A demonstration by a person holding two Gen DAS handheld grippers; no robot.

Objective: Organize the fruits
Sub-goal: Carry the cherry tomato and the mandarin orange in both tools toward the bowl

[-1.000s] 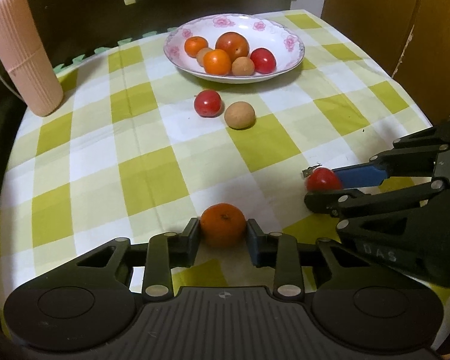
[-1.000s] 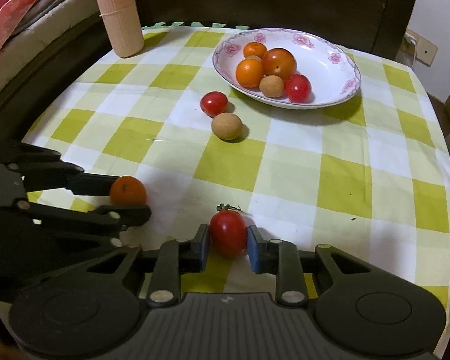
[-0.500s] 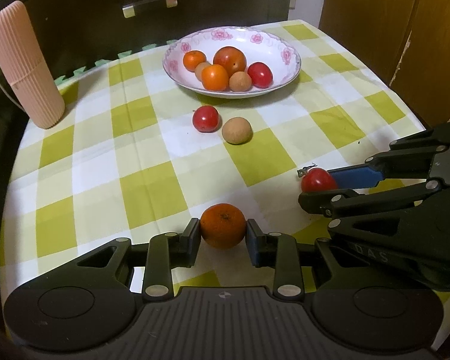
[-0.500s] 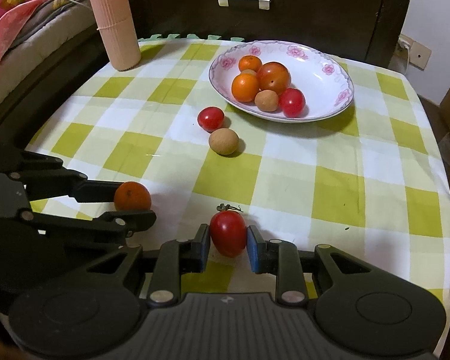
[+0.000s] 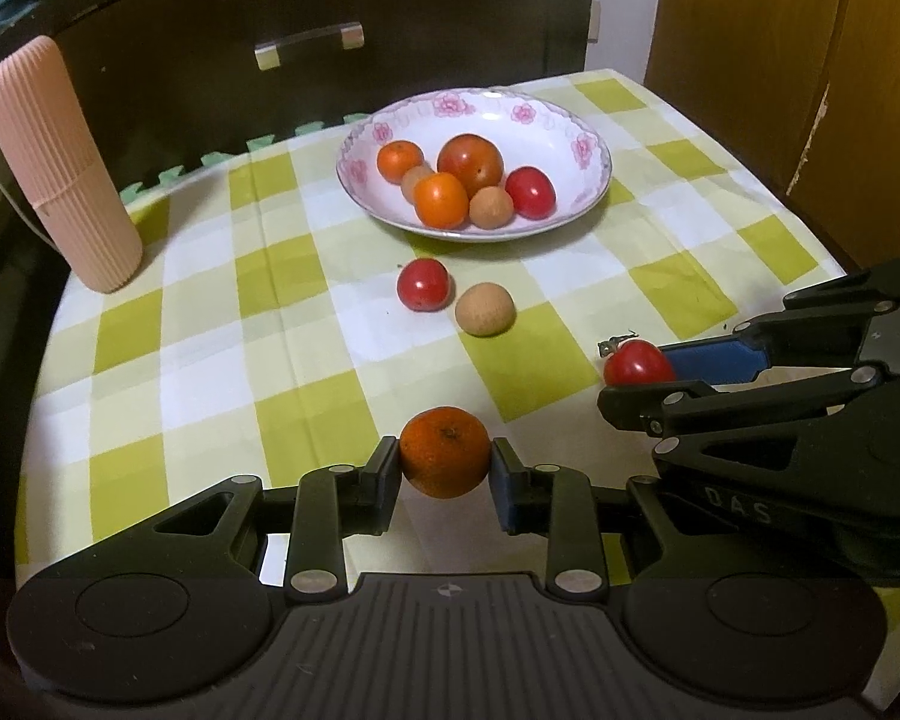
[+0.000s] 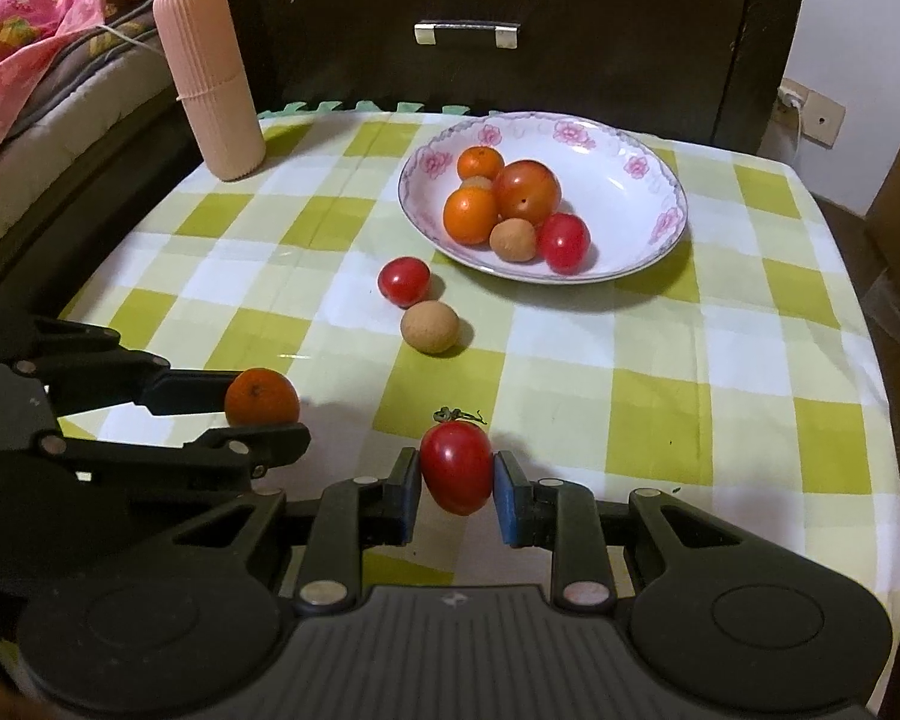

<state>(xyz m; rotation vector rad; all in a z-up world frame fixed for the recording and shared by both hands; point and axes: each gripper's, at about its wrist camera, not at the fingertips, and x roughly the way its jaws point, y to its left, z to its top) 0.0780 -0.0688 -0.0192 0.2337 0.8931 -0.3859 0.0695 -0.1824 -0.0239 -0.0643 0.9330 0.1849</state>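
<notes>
Orange [image 5: 444, 451] pinched in left tongs [image 5: 445, 468]; tomato [image 6: 456, 467] in right tongs [image 6: 456, 492].

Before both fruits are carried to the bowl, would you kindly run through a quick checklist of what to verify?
1. Left gripper shut on orange: ok.
2. Right gripper shut on tomato: ok.
3. Fruits lifted off the cloth: cannot tell.
4. Free space in bowl, on its right side: ok.
5. Loose tomato and longan lie before the bowl, so carry over them: not ok for a low path.
6. Grippers apart from each other: ok.
</notes>
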